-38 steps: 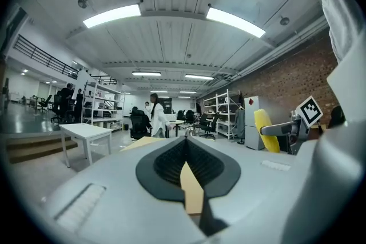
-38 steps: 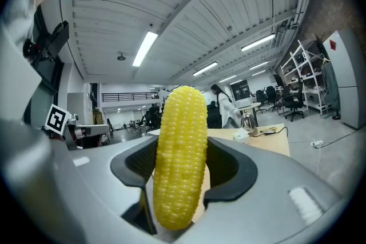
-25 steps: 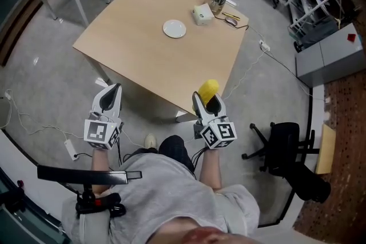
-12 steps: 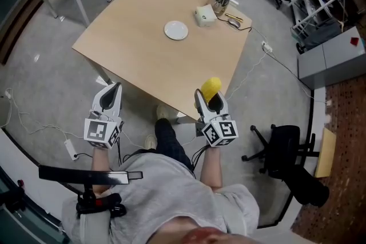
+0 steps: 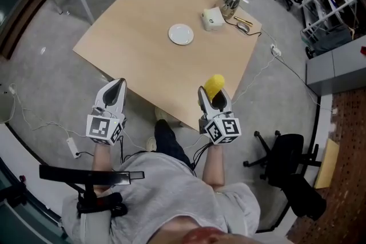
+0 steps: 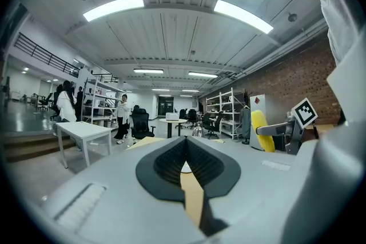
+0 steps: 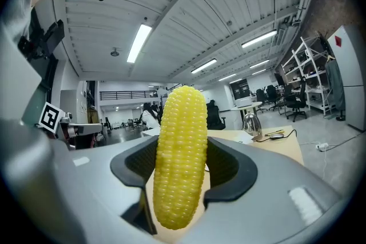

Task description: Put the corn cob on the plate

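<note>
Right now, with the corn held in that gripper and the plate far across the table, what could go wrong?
The corn cob stands upright in the right gripper, pinched on its rounded sides; it could twist or slip out.
The plate is small and far across the table; a round cob might roll off it.

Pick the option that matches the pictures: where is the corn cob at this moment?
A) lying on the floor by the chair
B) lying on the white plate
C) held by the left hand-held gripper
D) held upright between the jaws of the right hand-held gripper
D: the right gripper view shows the corn cob standing upright, clamped between the jaws of the right hand-held gripper, while the plate lies apart from it, farther across the table.
</note>
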